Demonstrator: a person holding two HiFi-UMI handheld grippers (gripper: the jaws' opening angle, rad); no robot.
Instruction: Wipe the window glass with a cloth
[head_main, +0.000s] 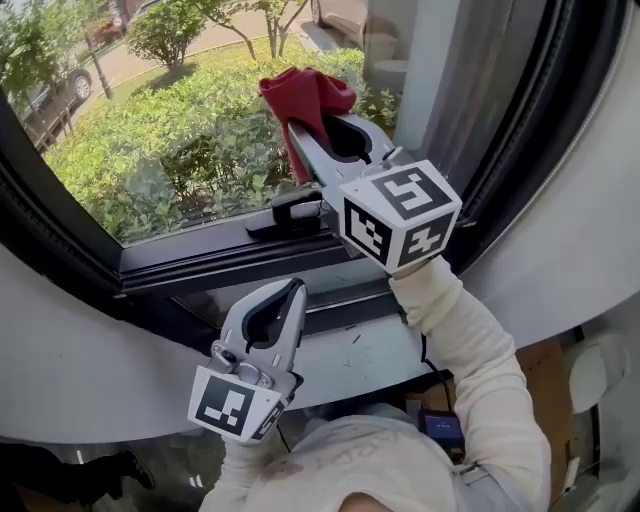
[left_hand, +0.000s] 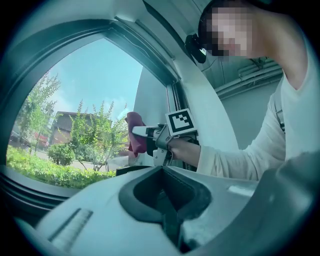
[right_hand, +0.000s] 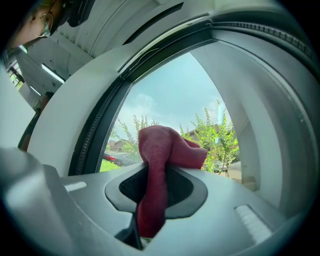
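Right tongs (head_main: 312, 118) are clamped tight on a red cloth (head_main: 305, 92). In the right gripper view the cloth runs down through the slot between the jaws and bunches in a crumpled fold above their tips. The cloth is held up at the window glass (head_main: 150, 130), in the upper middle of the pane as the head view shows it; whether it presses the glass or sits just off it cannot be told. Just below the tongs, a dark window handle (head_main: 290, 212) lies along the black window frame (head_main: 200, 262). A white sleeve (head_main: 470, 340) reaches up to the marker cube (head_main: 400, 215) behind the jaws. Left tongs (head_main: 296, 288) hang lower, near the pale sill (head_main: 370, 355) and well apart from the cloth; their jaws are closed together with nothing between them. Beyond the pane stands a green hedge (head_main: 190, 160) in sun, with trees and a road behind it.
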